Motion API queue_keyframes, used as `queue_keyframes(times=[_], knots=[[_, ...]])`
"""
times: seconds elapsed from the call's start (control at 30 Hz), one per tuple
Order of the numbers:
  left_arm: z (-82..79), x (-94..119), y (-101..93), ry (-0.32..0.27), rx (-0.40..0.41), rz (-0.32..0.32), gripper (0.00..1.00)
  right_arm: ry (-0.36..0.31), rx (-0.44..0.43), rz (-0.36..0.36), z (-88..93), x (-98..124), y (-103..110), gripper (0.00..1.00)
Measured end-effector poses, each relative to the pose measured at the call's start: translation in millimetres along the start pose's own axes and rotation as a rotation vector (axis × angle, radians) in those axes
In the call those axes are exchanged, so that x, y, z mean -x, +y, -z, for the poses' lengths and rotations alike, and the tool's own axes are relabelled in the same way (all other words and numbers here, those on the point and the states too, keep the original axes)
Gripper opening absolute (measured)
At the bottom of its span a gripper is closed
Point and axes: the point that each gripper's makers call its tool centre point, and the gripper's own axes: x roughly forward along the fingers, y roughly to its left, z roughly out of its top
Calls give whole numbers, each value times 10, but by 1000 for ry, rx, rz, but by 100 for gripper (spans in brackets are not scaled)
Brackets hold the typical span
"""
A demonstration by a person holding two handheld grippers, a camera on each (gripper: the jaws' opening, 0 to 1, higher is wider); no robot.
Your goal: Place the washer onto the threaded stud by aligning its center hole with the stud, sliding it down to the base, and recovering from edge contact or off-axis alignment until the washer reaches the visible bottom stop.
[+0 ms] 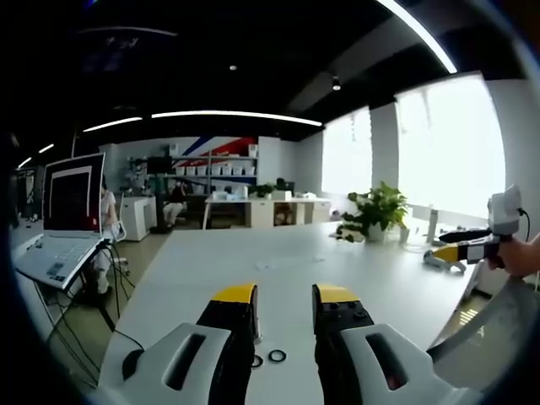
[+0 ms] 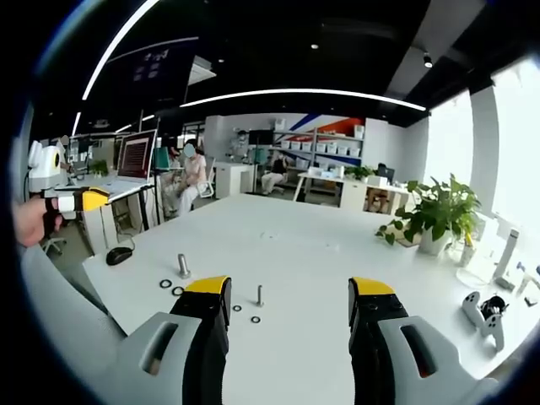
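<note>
Left gripper (image 1: pixel 285 297) fingers released | right gripper (image 2: pixel 289 288) fingers released | washer (image 1: pixel 256 361) half hidden | threaded stud (image 2: pixel 260 294) upright

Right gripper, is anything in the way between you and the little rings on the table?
Nothing visible. The right gripper is open above the white table, with bare tabletop between its jaws and the washers beside the thin stud.

Thin threaded stud (image 2: pixel 260 295) upright on white table, small dark washers (image 2: pixel 255 320) flat beside it
</note>
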Motion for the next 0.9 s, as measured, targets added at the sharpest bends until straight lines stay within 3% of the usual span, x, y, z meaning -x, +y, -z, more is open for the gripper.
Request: queue_keyframes(times=[0.6, 0.9], knots=[[112, -65, 26, 59, 19, 8, 25, -10, -11, 16, -16, 9, -48, 59], [321, -120, 63, 162, 39, 10, 24, -1, 13, -6, -9, -11, 13, 59]])
